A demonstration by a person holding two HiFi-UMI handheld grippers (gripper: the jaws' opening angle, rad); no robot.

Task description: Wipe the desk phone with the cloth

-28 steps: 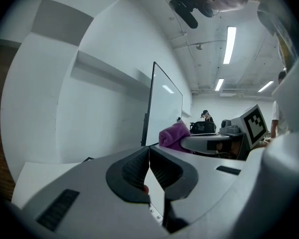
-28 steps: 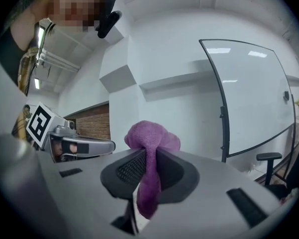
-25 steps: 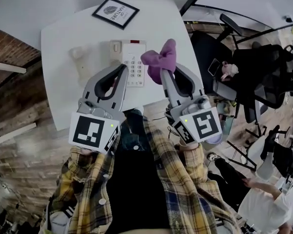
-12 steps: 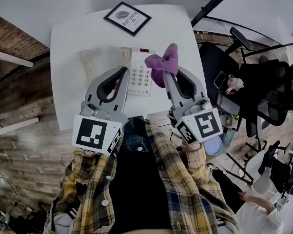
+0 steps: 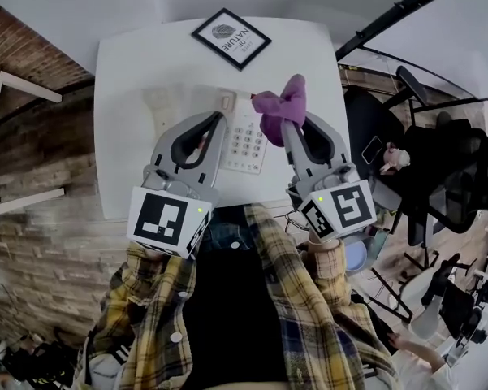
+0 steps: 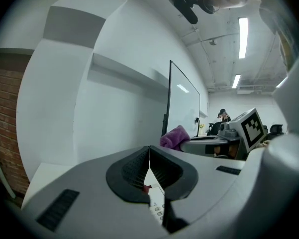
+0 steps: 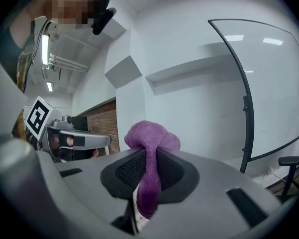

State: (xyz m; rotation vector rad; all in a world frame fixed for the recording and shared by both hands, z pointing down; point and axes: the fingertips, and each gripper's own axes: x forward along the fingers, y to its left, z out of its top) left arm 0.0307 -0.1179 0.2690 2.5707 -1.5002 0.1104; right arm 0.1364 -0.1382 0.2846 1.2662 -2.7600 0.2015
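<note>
Holding the cloth (image 5: 280, 104) clamped in right gripper (image 5: 287, 127) fingers, by the far right corner of the phone (image 5: 248, 140) on the bench (image 5: 130, 120); left gripper (image 5: 220, 118) fingers closed, empty. Wiping looks not yet begun.

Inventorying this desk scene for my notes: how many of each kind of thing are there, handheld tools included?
Desk phone: 1
Purple cloth: 1
Framed print: 1
Pale item beside the phone, unclear what: 1
Tools: 2 (left tool, right tool)
Total: 6

Closed empty left tool (image 6: 149, 156) over desk phone (image 6: 156, 209)
</note>
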